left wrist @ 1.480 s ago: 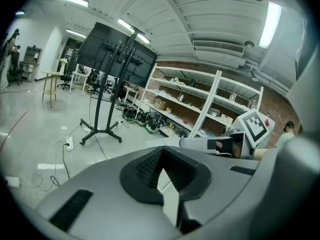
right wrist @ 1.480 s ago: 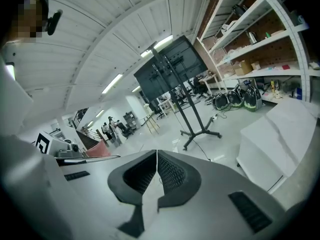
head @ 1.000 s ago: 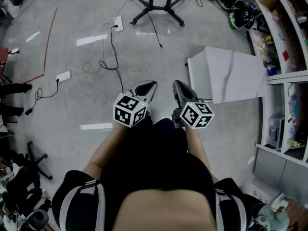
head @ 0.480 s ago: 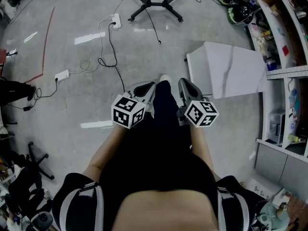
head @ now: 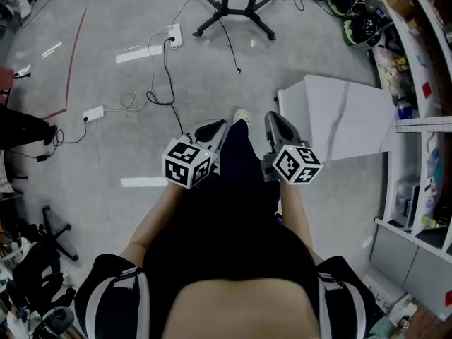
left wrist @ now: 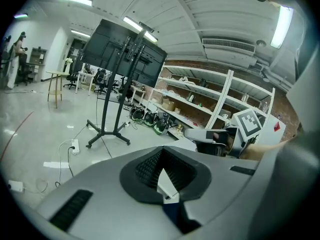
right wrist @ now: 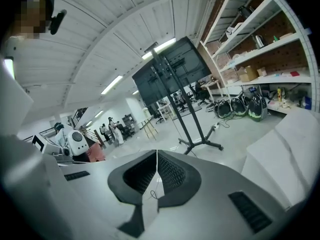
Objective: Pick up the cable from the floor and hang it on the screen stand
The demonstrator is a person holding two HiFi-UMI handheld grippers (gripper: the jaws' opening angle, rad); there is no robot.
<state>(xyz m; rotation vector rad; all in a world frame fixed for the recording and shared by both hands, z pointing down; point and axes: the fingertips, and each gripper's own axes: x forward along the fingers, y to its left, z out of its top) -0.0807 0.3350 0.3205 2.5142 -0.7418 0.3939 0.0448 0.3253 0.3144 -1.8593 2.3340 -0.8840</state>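
Note:
A black cable [head: 167, 76] lies on the grey floor, running from a white power strip [head: 173, 35] in loops toward me. The screen stand's black legs [head: 229, 9] stand at the far end, with another thin black lead [head: 229, 48] trailing from them. My left gripper [head: 222, 127] and right gripper [head: 272, 119] are held side by side at waist height, both shut and empty, well short of the cable. The stand with its dark screens rises ahead in the left gripper view [left wrist: 117, 84] and in the right gripper view [right wrist: 182, 104].
A white slab-like table [head: 339, 115] sits to the right, beside shelving [head: 424, 119] with clutter. A second power strip [head: 93, 111] and a red floor line [head: 70, 55] lie left. A chair base [head: 53, 232] is at near left. My shoe [head: 241, 115] shows between the grippers.
My leg and shoe have stepped forward between the two grippers, and the floor has shifted a little in view. Both grippers stay shut and level.

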